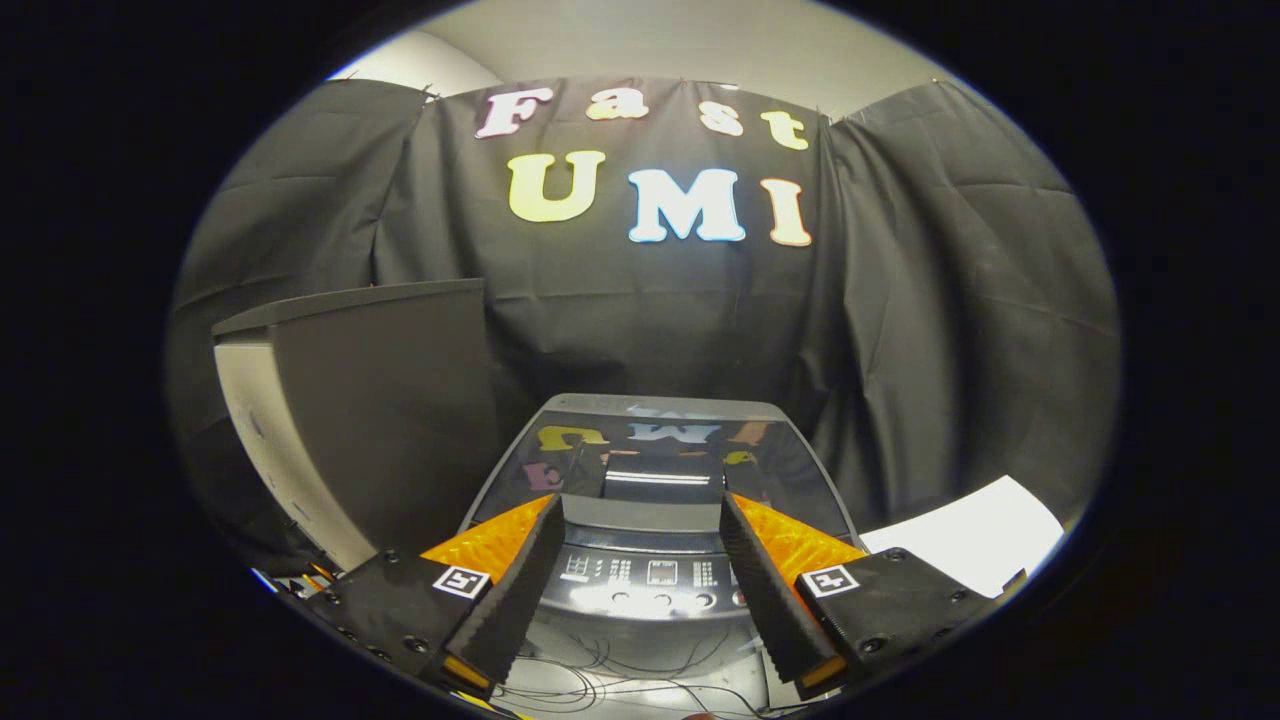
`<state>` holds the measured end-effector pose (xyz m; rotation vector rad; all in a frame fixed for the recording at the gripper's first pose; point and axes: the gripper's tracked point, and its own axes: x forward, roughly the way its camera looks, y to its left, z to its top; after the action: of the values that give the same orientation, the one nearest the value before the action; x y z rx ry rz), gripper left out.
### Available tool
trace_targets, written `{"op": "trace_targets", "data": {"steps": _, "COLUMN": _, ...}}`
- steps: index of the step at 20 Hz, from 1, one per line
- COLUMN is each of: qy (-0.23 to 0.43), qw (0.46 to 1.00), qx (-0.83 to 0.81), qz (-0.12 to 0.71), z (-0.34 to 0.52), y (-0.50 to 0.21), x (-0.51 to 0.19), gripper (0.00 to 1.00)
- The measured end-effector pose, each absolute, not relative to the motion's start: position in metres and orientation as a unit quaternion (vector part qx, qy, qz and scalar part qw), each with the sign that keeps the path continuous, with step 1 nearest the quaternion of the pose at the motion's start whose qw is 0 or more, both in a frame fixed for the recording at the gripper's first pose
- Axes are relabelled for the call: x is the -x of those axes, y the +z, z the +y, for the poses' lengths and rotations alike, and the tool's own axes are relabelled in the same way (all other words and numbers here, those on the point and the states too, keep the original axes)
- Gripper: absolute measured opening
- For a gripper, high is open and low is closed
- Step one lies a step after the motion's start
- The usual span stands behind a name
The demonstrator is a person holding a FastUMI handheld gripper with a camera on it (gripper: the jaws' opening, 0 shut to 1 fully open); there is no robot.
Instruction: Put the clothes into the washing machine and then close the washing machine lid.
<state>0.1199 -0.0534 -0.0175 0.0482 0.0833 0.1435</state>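
Claw (640, 525) held spread, both fingers (520, 585) apart and gripping nothing, poised above the washing machine (655, 480). Between the fingers lies the machine's control panel (650, 580); just beyond it sits the glossy dark lid (660, 435) (shut, reflecting the wall). A dark cabinet (370, 420) stands beside the machine on one side, a white sheet (975, 535) on the other. Thin cables (610, 680) trail below the panel.
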Motion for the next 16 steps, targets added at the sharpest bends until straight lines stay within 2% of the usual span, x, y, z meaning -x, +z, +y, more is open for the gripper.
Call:
{"op": "trace_targets", "data": {"steps": 8, "qy": 0.07, "qw": 0.996, "qx": -0.04, "qz": -0.027, "z": -0.051, "y": 0.015, "x": -0.024, "gripper": 0.99}}
{"op": "trace_targets", "data": {"steps": 16, "qy": 0.032, "qw": 0.997, "qx": -0.047, "qz": -0.053, "z": -0.077, "y": 0.033, "x": 0.01, "gripper": 0.98}}
